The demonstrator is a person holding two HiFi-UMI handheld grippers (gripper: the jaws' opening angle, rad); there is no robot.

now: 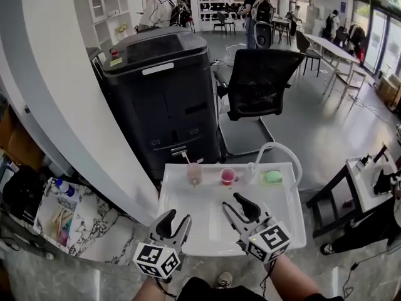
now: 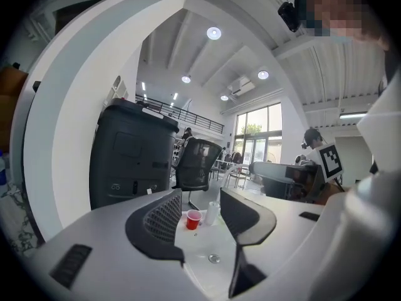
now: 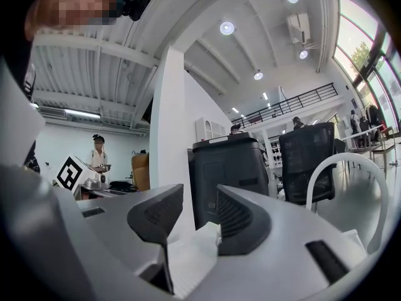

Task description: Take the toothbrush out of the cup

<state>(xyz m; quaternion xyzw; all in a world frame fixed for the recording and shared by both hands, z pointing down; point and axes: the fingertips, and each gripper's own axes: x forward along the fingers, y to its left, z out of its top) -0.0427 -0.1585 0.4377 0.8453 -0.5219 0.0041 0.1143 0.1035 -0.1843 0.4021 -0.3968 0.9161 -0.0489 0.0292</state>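
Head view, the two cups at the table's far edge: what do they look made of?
The pale cup, which holds the toothbrush, looks like frosted, translucent plastic: pale pink, with light showing through its wall. The red cup looks like opaque plastic, evenly coloured. It is too small to judge its finish.

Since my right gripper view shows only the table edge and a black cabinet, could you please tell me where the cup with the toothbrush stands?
Observer: The cup stands at the far edge of the white table, left of a red cup, with the toothbrush sticking out of it.
Operator: Is either gripper close to it?
Observer: No. The left gripper and the right gripper both hover over the table's near half.
Operator: Which one faces the cup?
Observer: The left gripper view shows the cup far ahead between its open jaws.
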